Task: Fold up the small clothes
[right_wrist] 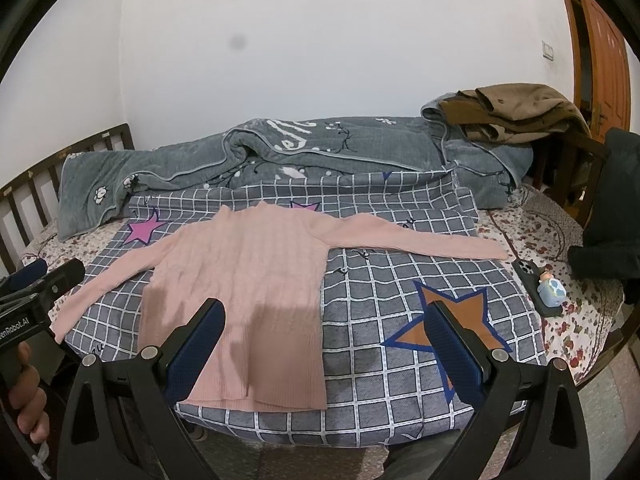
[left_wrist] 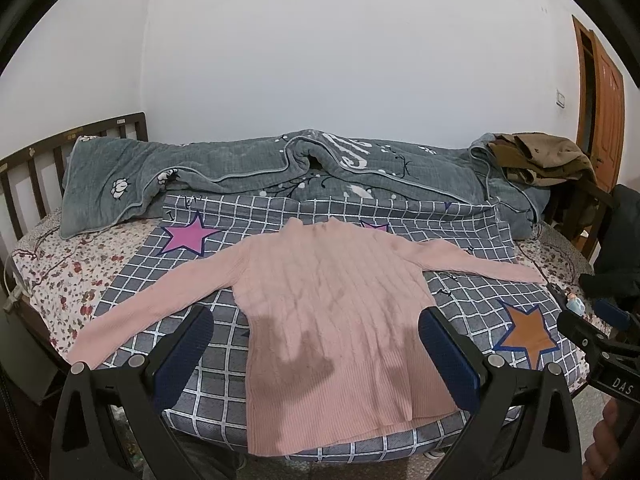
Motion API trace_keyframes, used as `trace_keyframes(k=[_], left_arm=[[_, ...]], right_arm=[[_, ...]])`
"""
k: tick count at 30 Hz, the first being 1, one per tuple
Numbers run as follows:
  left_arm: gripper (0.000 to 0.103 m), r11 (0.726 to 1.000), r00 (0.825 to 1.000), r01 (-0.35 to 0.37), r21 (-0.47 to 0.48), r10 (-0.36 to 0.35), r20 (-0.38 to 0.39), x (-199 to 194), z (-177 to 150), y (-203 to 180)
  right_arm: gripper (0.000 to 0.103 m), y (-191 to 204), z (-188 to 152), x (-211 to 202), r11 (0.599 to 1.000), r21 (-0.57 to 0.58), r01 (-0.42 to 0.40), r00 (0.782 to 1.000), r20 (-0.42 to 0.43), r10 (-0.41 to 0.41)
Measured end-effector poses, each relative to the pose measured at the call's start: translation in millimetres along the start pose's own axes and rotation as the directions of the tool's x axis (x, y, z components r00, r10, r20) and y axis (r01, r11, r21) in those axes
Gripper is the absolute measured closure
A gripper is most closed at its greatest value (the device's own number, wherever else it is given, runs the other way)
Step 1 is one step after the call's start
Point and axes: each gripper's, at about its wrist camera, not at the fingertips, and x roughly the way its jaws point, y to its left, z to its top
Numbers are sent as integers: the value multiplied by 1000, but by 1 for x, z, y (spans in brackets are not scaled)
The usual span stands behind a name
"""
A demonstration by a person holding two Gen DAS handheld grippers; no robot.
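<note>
**Sweater spread flat, both pairs of fingers wide above its hem**

Sweater (left_wrist: 336, 300), pink and ribbed, lies face-up on the grey checked sheet (left_wrist: 472, 304) that covers the near part of the bed, both sleeves stretched outward and the hem toward me at the bed's near edge. Nothing of it is folded yet.

My left gripper (left_wrist: 316, 354) is held above the lower body of the sweater with its fingers (left_wrist: 188, 350) spread wide and empty; in the left wrist view the garment's hem half sits between the two blue pads, whose shadows fall on the knit. I cannot tell how high above the cloth they are.

My right gripper (right_wrist: 326, 350) is likewise wide apart and holds nothing. Its left finger (right_wrist: 198, 350) is over the sweater's lower body, while the right one lies over the orange star (right_wrist: 456, 320) on the sheet, beyond the sweater's right side edge.

A grey quilt (left_wrist: 248, 160) is bunched along the wall side of the bed, brown clothes (right_wrist: 516, 114) are piled at its right end, and a phone (right_wrist: 532, 280) with a small figurine lies near the right sleeve's cuff.
</note>
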Motion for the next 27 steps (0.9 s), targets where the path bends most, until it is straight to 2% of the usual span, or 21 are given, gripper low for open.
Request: trace_keyframes(k=[17, 22, 27], left_arm=[[0, 1000, 1000, 13, -3, -13, 4, 1, 0, -1], [0, 999, 999, 47, 6, -47, -8, 3, -2, 0], [0, 999, 999, 37, 8, -37, -1, 10, -4, 6]], right_arm=[[5, 1, 0, -2, 1000, -2, -10, 1000, 7, 10], [5, 2, -1, -1, 1000, -5, -13, 1000, 10, 13], [5, 4, 1, 4, 999, -11, -33, 999, 11, 33]])
